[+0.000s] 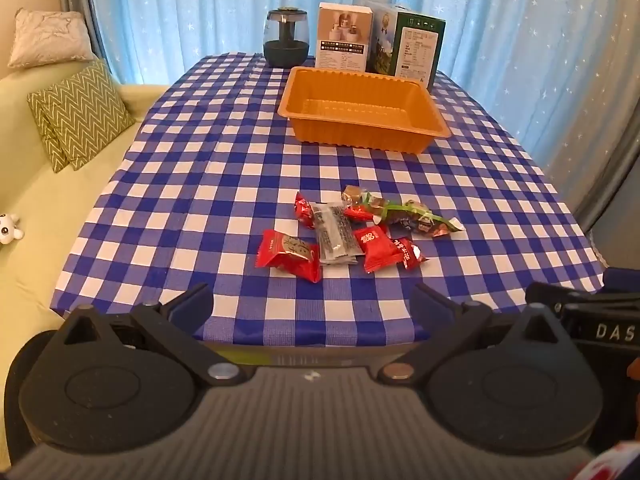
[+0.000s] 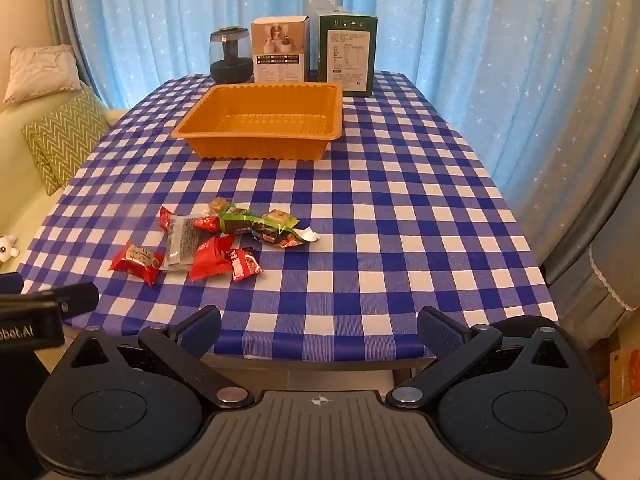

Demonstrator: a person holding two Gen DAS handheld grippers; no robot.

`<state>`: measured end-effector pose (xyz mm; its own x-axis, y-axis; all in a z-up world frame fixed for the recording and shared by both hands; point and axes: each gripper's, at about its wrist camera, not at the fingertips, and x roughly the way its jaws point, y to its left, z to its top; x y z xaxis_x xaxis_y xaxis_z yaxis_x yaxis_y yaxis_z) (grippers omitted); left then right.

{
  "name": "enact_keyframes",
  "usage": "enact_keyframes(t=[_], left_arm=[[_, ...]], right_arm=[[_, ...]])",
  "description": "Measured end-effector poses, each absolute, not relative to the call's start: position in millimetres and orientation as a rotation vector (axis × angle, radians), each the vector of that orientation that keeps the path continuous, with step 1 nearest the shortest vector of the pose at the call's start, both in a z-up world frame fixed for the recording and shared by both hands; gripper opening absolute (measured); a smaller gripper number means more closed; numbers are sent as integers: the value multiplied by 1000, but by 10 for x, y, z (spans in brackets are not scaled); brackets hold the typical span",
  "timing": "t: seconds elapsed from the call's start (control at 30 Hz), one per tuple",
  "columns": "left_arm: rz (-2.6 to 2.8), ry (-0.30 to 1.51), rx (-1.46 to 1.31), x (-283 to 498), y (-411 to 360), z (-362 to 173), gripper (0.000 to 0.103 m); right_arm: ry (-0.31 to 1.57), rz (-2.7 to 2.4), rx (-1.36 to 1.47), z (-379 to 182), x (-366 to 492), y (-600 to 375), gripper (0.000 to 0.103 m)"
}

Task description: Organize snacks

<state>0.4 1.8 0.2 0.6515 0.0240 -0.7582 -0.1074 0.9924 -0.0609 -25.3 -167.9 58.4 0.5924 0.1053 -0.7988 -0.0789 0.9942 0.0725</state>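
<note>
Sofa side: green zigzag cushions (image 1: 80, 114) lean on a pale sofa (image 1: 36, 240), left of the table
Left gripper (image 1: 312, 308): released, jaws spread wide with nothing between them, held off the near table edge
Table: covered by a blue and white checked cloth (image 1: 208, 168)
Snacks: a loose pile of wrapped snacks (image 1: 352, 234) lies on the cloth near the front, all outside the tray
Pile, left to right: red packet (image 1: 290, 255) nearest the front left, then a clear sesame bar packet (image 1: 335, 236), a red square packet (image 1: 376, 248), and a green and brown wrapped piece (image 1: 420, 216) at the right
Tray: orange plastic tray (image 1: 362, 106) sits farther back, well apart from the pile, nothing inside it
Back row: dark glass jar (image 1: 286, 38), white box (image 1: 344, 38), green box (image 1: 412, 46), standing behind the tray before blue star curtains (image 1: 180, 12)
Right gripper (image 2: 320, 332): released as well, jaws wide apart and holding nothing, at the near edge to the right of the pile
</note>
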Motion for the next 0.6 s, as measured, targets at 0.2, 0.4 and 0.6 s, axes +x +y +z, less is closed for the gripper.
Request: enact_keyframes(t=[0.2, 0.4, 0.6], left_arm=[[67, 843, -70, -34, -95, -18, 103], [55, 839, -78, -27, -50, -22, 103], [58, 838, -76, -23, -54, -25, 103]], right_arm=[[940, 118, 34, 568, -243, -1649, 103], [916, 108, 47, 604, -235, -1668, 103], [913, 109, 47, 616, -225, -1680, 103]])
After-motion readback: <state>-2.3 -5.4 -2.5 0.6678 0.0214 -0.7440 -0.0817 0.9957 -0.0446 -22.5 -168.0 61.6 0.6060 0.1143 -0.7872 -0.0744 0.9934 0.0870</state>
